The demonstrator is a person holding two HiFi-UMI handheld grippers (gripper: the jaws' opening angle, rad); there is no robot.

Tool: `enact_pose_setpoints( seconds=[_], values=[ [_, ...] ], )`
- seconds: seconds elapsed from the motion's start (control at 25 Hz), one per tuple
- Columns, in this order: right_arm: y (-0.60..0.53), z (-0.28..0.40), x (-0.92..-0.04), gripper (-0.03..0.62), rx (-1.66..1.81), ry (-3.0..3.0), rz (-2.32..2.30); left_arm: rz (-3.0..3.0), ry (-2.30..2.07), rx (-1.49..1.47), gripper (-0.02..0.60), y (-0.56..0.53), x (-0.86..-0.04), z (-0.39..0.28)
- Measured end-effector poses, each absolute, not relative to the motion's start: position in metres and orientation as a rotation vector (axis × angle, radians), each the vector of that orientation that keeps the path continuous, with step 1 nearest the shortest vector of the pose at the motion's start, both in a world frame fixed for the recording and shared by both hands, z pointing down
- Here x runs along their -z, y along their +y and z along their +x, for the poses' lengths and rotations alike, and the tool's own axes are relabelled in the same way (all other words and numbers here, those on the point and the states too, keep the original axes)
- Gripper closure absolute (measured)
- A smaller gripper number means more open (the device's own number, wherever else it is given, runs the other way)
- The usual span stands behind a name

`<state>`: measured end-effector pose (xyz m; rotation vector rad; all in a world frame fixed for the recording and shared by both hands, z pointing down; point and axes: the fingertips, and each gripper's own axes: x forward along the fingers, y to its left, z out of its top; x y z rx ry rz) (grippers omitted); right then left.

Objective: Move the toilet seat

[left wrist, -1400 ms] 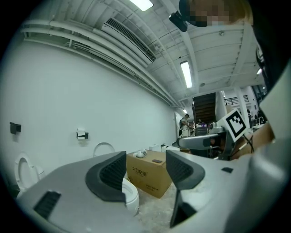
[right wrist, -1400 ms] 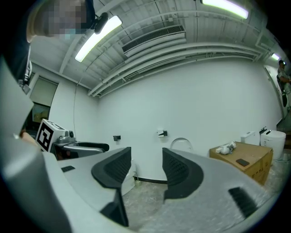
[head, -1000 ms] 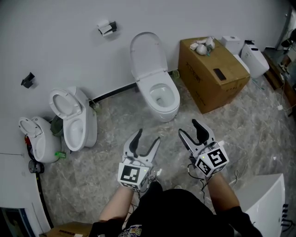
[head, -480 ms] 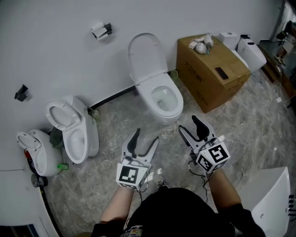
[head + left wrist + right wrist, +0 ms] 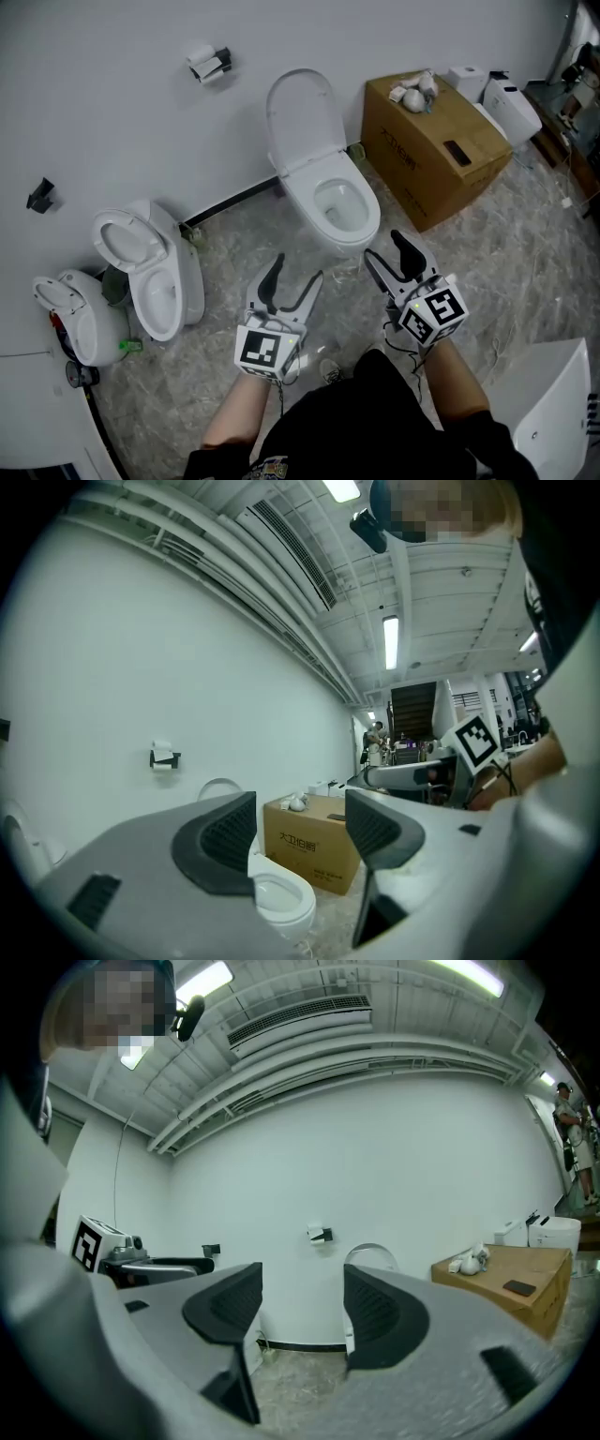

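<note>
A white-walled room with a marble floor. In the upper centre of the frame the toilet seat stands raised. Below it the left hand-held gripper and the right hand-held gripper are spread wide, holding nothing. A loose pinch on smooth plastic could let the seat slam down.

Your scene is evenly bright under ceiling strip lights; shadows are soft. Your gripper views bend strongly, black at corners; head view sharp.
</note>
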<state>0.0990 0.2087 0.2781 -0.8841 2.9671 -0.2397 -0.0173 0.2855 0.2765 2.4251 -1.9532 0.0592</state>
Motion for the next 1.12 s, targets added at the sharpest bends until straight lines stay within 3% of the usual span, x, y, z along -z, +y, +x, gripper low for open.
enact_pose_setpoints(
  seconds=[0.36, 1.12],
  values=[
    [0.150, 0.073, -0.284, 0.315, 0.248, 2.975, -0.884, 2.435, -1.953, -0.056, 0.311, 0.225, -0.288, -0.041],
    [-0.081, 0.008, -0.295, 0.315, 0.275, 3.010, -0.789, 2.355, -2.028, -0.044, 0.311, 0.004, -0.288, -0.102]
  ],
)
